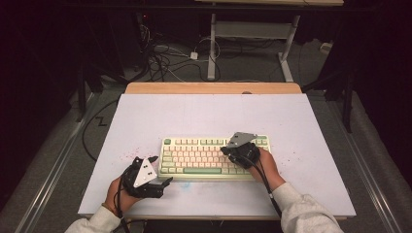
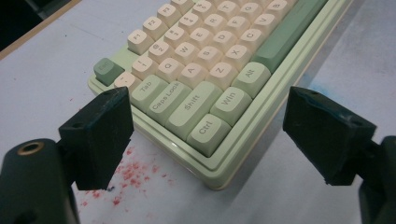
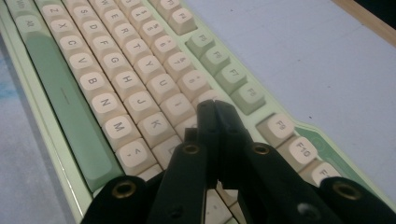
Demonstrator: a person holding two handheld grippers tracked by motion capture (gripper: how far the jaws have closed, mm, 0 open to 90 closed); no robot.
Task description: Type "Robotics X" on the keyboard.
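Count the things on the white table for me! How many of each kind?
Keyboard: 1
Grippers: 2, the left gripper and the right gripper
Total: 3

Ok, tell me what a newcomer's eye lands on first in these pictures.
First the cream and green keyboard in the near middle of the white table. Then the right gripper, jaws closed together, tips down among the keys near O and P. The left gripper sits open off the keyboard's left end, beside red specks.
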